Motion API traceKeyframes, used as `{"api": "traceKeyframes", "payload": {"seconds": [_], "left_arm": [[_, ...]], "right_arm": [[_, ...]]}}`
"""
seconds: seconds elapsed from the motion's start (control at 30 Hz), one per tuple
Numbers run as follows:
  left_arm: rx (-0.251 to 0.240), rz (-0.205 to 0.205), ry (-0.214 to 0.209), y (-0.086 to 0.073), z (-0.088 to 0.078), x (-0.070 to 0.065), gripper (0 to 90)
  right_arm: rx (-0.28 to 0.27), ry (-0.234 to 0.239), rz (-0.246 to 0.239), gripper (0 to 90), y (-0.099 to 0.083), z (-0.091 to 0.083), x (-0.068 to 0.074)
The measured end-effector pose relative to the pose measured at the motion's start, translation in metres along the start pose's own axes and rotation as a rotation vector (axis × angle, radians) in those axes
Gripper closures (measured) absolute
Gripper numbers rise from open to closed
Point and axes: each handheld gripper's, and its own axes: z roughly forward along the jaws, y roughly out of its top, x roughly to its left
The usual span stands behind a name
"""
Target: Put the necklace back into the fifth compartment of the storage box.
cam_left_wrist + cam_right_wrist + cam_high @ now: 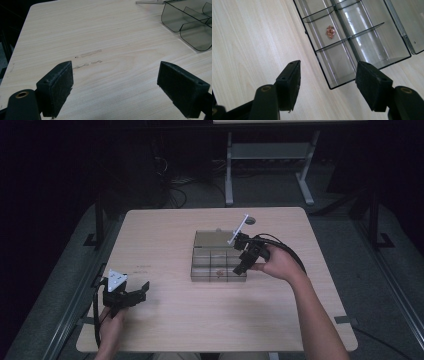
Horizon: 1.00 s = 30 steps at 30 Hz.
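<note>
Directly beyond the spread, empty right gripper (328,85), at its 12 o'clock, a copper piece (330,31) lies in the box (342,83); left gripper (131,295), unclenched, sits far off.

We see a dim, dark room in the high view, with the worktop (165,235) lit from above. Close views look brighter; white glare streaks the clear box (372,50).
</note>
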Motion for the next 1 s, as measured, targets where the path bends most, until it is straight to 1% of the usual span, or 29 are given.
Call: {"api": "traceKeyframes", "payload": {"seconds": [0.13,0.23,0.4,0.5,0.7,0.8,0.93,1.0], "left_arm": [[0.002,0.001,0.000,0.000,0.000,0.000,13.1],[0.003,0.001,0.001,0.000,0.000,0.000,13.1],[0.004,-0.001,0.000,0.000,0.000,-0.001,13.1],[0.003,0.006,-0.001,0.000,0.000,-0.001,13.1],[0.001,0.001,0.000,0.000,-0.001,-0.001,13.1],[0.002,0.003,-0.001,0.000,0.000,-0.001,13.1],[0.002,0.009,0.000,0.000,-0.001,-0.001,13.1],[0.003,0.007,0.000,0.000,-0.001,-0.001,13.1]], "right_arm": [[-0.009,-0.009,-0.007,34.9,-0.003,-0.003,0.003],[-0.018,-0.009,0.002,33.8,-0.007,-0.004,0.005],[-0.023,-0.014,0.004,32.0,-0.012,-0.004,0.005],[-0.028,-0.013,0.008,31.5,-0.014,-0.004,0.005],[-0.017,-0.016,0.006,30.5,-0.019,-0.004,0.009],[-0.022,-0.017,-0.002,30.3,-0.022,-0.005,0.012],[-0.020,-0.018,-0.002,30.2,-0.027,-0.006,0.015],[-0.028,-0.020,0.000,30.1,-0.030,-0.007,0.016]]}}
